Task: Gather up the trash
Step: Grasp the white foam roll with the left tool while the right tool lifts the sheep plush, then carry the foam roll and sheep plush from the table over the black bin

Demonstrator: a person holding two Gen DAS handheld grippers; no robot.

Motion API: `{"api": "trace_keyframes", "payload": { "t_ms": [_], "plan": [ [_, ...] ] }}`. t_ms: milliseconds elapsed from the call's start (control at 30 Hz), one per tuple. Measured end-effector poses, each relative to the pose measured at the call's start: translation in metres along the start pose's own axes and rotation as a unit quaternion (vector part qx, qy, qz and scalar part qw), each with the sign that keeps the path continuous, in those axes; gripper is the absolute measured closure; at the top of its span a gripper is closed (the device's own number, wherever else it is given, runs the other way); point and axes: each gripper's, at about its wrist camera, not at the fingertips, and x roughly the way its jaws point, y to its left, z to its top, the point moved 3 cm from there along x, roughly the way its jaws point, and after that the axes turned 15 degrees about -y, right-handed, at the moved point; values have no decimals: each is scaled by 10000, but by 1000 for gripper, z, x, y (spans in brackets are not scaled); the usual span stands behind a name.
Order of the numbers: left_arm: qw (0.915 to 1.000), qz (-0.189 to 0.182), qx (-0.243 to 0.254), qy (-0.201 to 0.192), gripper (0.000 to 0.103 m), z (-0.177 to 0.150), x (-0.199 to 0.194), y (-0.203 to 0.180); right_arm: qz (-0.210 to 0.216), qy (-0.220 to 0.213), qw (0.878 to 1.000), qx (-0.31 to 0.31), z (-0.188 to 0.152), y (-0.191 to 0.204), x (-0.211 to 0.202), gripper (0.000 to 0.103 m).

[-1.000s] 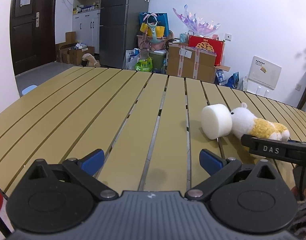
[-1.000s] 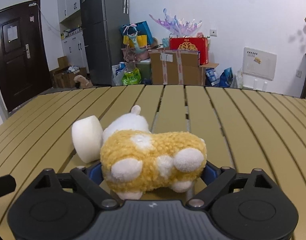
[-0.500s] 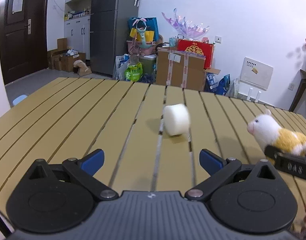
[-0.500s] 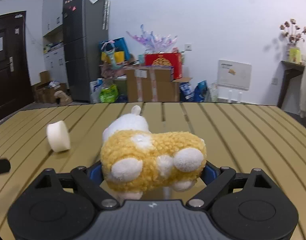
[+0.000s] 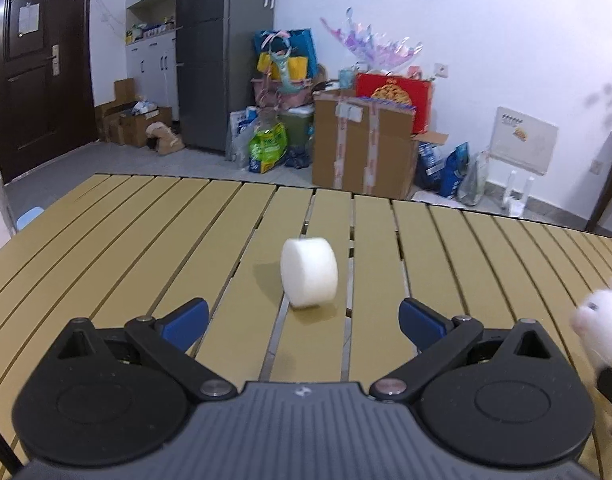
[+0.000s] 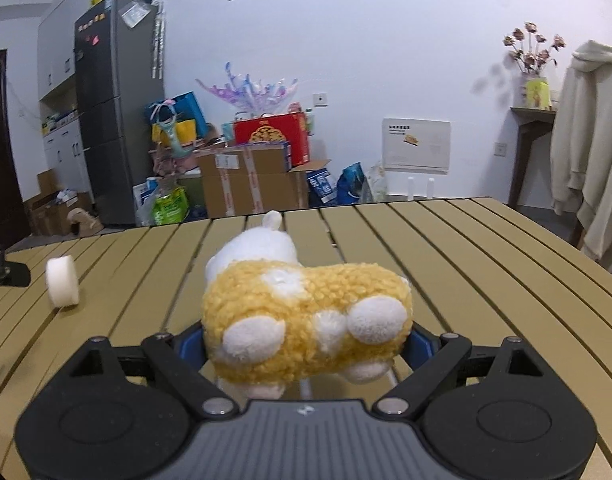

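Note:
A white foam cylinder (image 5: 309,272) lies on its side on the slatted yellow table (image 5: 146,232), just ahead of my left gripper (image 5: 304,318), which is open and empty with its blue pads on either side of it. The cylinder also shows far left in the right wrist view (image 6: 63,287). My right gripper (image 6: 306,340) is shut on a yellow and white plush toy (image 6: 306,308) and holds it above the table. The toy's white head shows at the right edge of the left wrist view (image 5: 598,320).
Beyond the table's far edge stand a grey fridge (image 5: 222,56), taped cardboard boxes (image 5: 362,152), bags and a red gift box (image 5: 394,92). A dark door (image 5: 38,64) is at the left. A coat (image 6: 590,152) hangs at the right.
My right gripper has lifted the plush toy and carried it right, away from the foam cylinder. My left gripper has swung so the cylinder now sits centred between its fingers and closer.

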Motion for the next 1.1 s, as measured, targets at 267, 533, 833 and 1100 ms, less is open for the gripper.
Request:
{"api": "trace_keyframes", "payload": {
  "t_ms": [267,533,833,1100],
  "plan": [
    [9990,324,10,312,1,-3,42,-9,-136,3,9997,185,-2,-21,11,11],
    [9982,384,78,458,27,-5,65,-12,-136,39,9998,141,-7,-21,21,11],
    [9969,392,257,625,74,-9,86,-7,-144,57,9999,43,-6,-17,28,11],
    [9980,135,516,324,75,-7,62,-11,-111,102,9999,-5,-8,-7,28,11]
  ]
}}
